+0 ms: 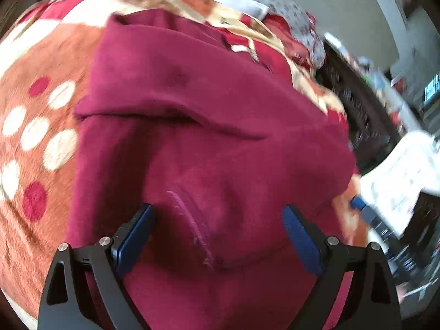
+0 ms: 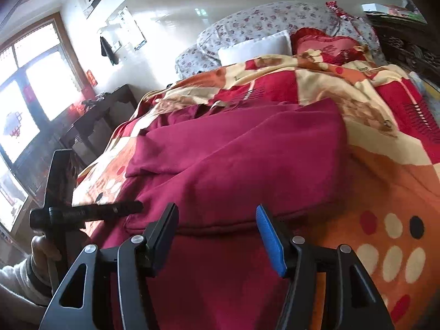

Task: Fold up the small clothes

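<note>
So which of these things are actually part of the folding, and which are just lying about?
Part of the job:
maroon garment
left gripper, open
right gripper, open

Just lying about:
patterned blanket
white pillow
floral quilt
red cushion
dark side table

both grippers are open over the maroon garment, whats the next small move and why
Probably lower both and close on the near edge. The left gripper and right gripper hang open, with the maroon garment showing between their fingers and nothing gripped. It lies partly folded on the patterned blanket, with a hem ridge right ahead of the right gripper, so gripping there would let them carry the next fold.
</note>
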A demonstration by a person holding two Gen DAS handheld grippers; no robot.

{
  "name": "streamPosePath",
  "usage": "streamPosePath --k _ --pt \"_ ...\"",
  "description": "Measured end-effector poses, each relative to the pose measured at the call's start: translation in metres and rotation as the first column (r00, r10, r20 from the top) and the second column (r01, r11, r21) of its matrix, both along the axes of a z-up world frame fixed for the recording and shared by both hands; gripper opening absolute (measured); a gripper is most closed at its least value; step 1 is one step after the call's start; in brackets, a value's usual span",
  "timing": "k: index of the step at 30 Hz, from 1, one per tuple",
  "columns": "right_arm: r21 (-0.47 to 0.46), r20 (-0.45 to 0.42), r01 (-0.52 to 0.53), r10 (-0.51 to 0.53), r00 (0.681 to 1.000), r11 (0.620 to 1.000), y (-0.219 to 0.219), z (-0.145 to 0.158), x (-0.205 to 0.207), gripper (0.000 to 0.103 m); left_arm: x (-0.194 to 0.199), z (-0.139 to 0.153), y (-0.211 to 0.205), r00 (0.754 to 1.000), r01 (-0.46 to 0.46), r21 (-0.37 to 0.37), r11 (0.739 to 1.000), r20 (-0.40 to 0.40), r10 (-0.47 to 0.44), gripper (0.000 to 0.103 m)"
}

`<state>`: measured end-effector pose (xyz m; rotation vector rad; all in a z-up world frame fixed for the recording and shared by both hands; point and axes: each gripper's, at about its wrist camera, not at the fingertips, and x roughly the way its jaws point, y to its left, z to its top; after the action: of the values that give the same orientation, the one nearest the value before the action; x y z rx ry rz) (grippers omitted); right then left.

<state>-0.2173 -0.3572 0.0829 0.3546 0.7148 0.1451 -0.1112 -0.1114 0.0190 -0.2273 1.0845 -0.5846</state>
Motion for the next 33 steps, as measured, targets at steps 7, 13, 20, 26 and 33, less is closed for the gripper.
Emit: streamPosePath --k 7,13,20,26,33 --pt "0.022 0.014 0.157 -0.158 0.987 0.987 -0.042 0.013 -0.009 0.068 -0.001 0.039 -0.025 0.992 0.098 0.018 0.995 0.079 -0.099 0.010" --pt "0.050 0.043 0.247 -0.249 0.967 0.968 -0.064 0.033 -0.008 0.069 0.012 0.150 -0.039 0.929 0.159 0.032 0.987 0.333 -0.160 0.009" --pt "-0.001 -0.002 0.295 -0.295 0.955 0.955 -0.073 0.039 0.027 0.069 0.042 0.193 -0.013 0.898 0.061 0.075 0.995 0.432 -0.088 0.009" --pt "0.012 -0.082 0.290 -0.288 0.954 0.957 -0.071 0.014 0.058 0.069 0.095 0.132 0.035 0.947 -0.093 0.140 0.986 0.318 0.044 0.009" --pt "0.063 -0.127 0.274 -0.265 0.956 0.960 -0.076 -0.003 0.099 0.076 0.122 0.066 0.047 0.981 -0.102 0.152 0.983 0.180 0.074 0.009"
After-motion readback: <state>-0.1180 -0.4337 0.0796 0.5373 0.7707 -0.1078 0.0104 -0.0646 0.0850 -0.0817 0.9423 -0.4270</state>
